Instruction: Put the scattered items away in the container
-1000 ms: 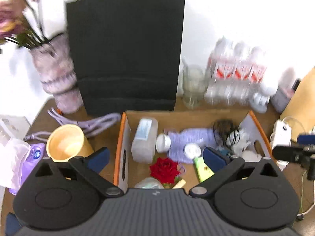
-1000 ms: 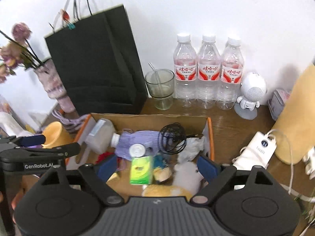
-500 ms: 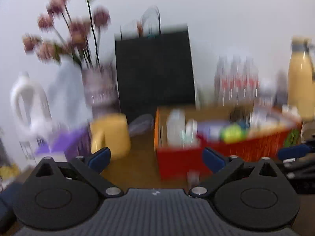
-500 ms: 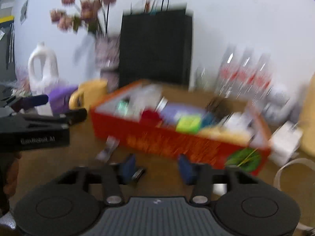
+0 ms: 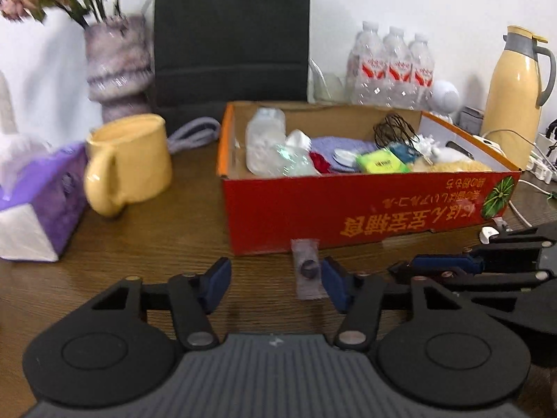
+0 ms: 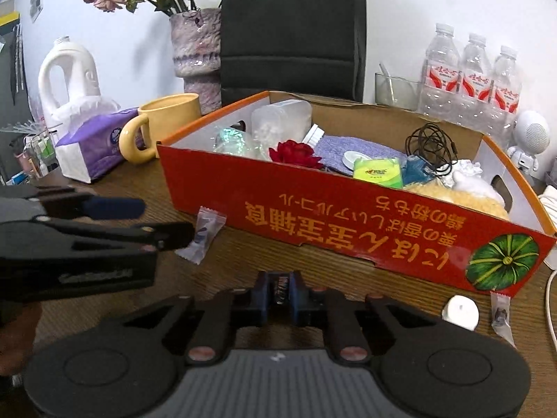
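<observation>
Brown counter point(image 5: 146, 244), red box point(image 5: 348, 205) behind;
I'm closing my left tongs point(image 5: 276, 280) around the lengthwise candy wrapper point(image 5: 306, 268); my right tongs point(image 6: 278, 292) are pinching a small item.

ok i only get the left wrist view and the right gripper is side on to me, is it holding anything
observer: yes, the right gripper is shut on a small dark striped piece; it is too small to tell what it is.
operator: and what's loose by the right end of the red cardboard box
observer: a white round cap lies on the wooden table in front of that corner, with a small clear wrapped sweet beside it.
</observation>
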